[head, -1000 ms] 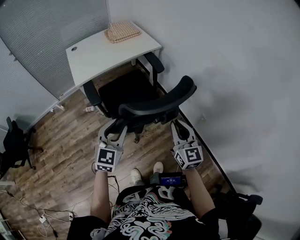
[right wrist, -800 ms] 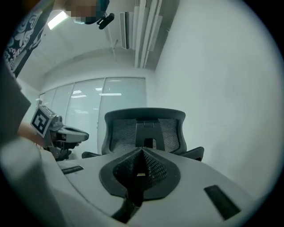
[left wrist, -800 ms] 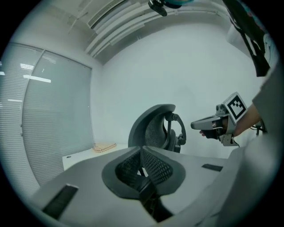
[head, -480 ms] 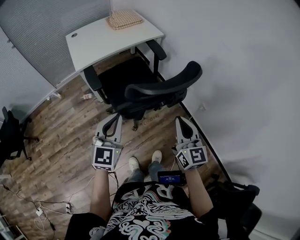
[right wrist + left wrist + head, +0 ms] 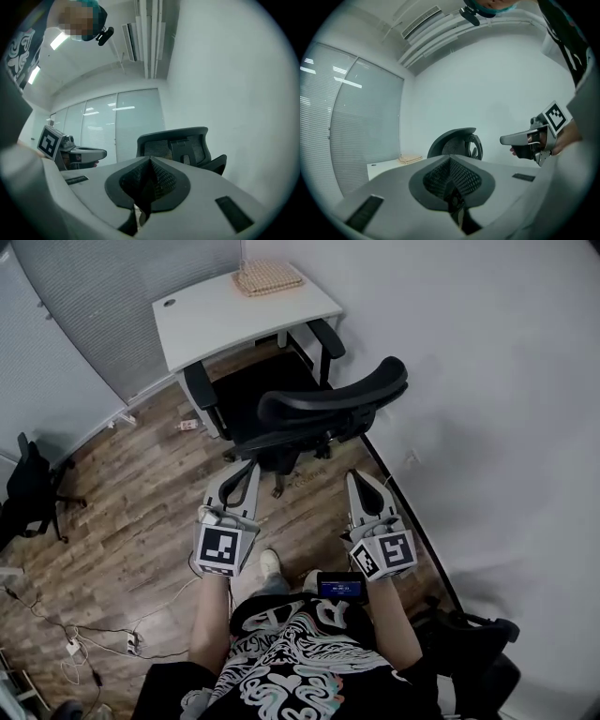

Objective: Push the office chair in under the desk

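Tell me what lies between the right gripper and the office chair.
Only bare wooden floor separates the right gripper from the office chair, as the head view shows.

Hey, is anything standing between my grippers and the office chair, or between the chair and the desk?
Nothing visible does. Only bare floor separates the left gripper and right gripper from the office chair. Its seat reaches the desk edge with nothing between; the space beneath the desktop is hidden.
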A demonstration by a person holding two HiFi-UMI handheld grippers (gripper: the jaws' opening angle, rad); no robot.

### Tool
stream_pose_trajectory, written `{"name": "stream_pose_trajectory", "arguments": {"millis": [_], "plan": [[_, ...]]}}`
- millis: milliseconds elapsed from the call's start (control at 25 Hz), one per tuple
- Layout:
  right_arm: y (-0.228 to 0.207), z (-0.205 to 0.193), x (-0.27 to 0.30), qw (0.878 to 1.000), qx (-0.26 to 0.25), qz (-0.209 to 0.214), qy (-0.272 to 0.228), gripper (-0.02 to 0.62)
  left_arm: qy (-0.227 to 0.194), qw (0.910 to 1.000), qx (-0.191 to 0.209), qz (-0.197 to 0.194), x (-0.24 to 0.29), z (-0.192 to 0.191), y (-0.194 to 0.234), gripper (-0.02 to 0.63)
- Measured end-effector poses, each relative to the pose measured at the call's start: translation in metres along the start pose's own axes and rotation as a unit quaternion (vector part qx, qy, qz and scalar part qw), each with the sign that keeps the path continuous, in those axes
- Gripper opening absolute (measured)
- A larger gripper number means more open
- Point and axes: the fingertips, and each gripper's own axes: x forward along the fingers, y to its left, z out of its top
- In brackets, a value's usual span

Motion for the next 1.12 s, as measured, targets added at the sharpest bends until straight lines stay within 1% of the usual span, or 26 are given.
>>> {"name": "stream_pose_trajectory", "arguments": {"millis": [280, 360, 440, 600, 800, 1120], "plan": [[-0.006, 0.018, -0.022, 1.000, -0.005, 0.011, -0.008, 0.010, -0.008, 0.9998, 0.003, 0.016, -0.010, 0.013, -0.020, 0.008], [-0.009, 0.019, -0.028, 1.000, -0.006, 0.011, -0.009, 0.010, -0.003, 0.9999, 0.004, 0.014, -0.010, 0.012, -0.028, 0.009], [-0.010, 0.019, -0.032, 1.000, 0.002, 0.007, -0.012, 0.010, 0.006, 0.9999, 0.008, 0.014, -0.013, 0.010, -0.032, 0.008], [-0.010, 0.020, -0.035, 1.000, 0.013, 0.007, -0.011, 0.010, 0.005, 0.9997, 0.010, 0.024, -0.017, 0.007, -0.032, 0.008], [-0.011, 0.014, -0.035, 1.000, 0.013, 0.011, -0.005, 0.009, -0.006, 0.9997, 0.010, 0.021, -0.014, 0.012, -0.035, 0.008], [0.004, 0.013, -0.033, 1.000, 0.022, 0.022, -0.003, 0.011, 0.003, 0.9998, 0.020, 0.006, -0.014, 0.010, -0.047, 0.009]]}}
